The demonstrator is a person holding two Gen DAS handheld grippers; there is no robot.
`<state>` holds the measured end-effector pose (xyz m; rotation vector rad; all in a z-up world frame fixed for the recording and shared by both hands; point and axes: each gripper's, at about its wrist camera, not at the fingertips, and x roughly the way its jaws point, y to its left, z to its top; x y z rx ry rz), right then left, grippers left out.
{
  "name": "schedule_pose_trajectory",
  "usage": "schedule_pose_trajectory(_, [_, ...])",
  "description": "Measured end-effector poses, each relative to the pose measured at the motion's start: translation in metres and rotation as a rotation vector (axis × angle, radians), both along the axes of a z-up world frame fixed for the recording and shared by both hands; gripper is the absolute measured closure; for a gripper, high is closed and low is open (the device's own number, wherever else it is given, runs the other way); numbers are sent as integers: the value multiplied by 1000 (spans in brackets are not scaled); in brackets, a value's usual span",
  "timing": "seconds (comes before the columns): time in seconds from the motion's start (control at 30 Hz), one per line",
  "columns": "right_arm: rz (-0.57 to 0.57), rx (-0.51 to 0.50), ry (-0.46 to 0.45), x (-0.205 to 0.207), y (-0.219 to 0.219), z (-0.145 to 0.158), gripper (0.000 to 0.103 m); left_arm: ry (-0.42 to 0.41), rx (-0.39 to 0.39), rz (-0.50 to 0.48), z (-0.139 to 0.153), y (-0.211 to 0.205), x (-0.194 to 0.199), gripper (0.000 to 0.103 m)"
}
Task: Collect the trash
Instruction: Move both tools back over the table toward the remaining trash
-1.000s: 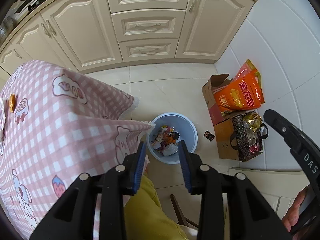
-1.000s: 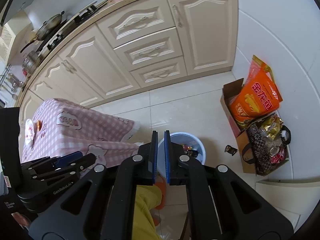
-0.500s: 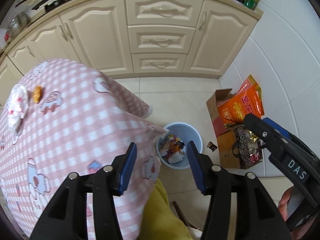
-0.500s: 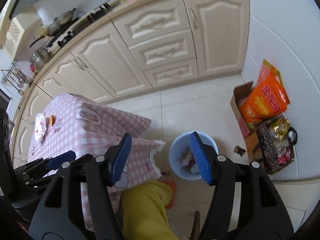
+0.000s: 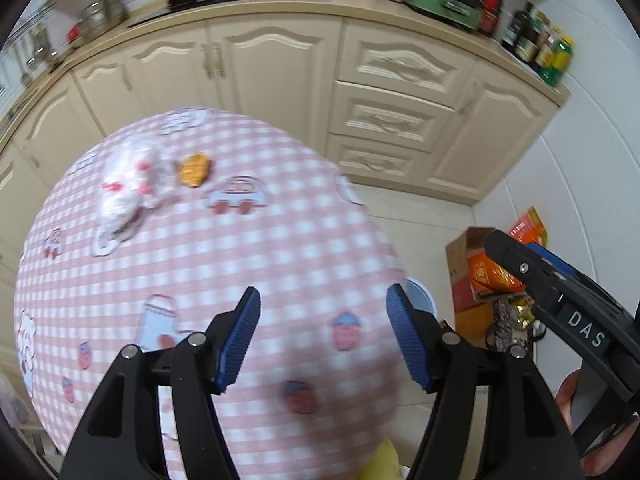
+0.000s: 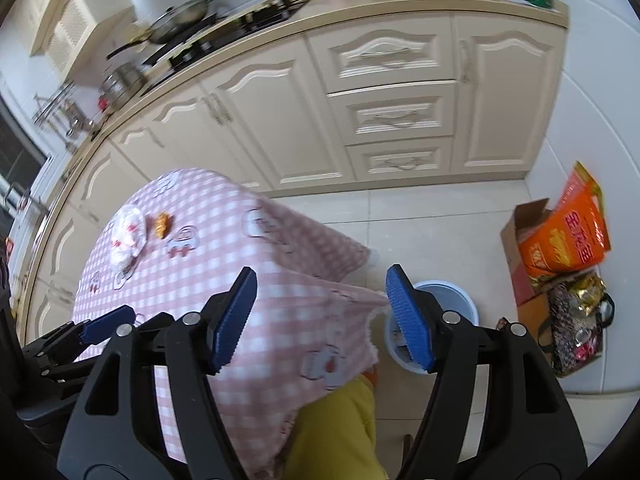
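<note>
On the pink checked tablecloth lie a crumpled white wrapper with red marks and a small orange snack piece, both at the far left; the right wrist view shows the wrapper and the orange piece too. My left gripper hangs above the near part of the table, jaws opening, nothing between them. My right gripper is over the table's right corner, jaws opening and empty. The light blue trash bin stands on the floor by that corner, partly hidden.
Cream kitchen cabinets run along the back. At the right wall stand a cardboard box with an orange bag and a dark bag of wrappers. A small dark wrapper lies on the floor beside the bin. A yellow trouser leg is below.
Both grippers have swung left from over the bin to above the table and risen. The right jaws went from shut to wide apart; the left jaws spread wider.
</note>
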<state>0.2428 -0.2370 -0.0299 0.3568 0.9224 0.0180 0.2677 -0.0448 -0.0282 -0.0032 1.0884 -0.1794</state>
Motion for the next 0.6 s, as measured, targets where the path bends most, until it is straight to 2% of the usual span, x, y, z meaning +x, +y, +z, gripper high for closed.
schedule_pose_trajectory(0.23, [94, -4, 28, 28, 53, -3, 28, -7, -10, 107, 4, 61, 7, 31])
schedule_pose_trajectory(0.6, [206, -48, 86, 80, 123, -17, 27, 17, -44, 274, -6, 154, 40, 29])
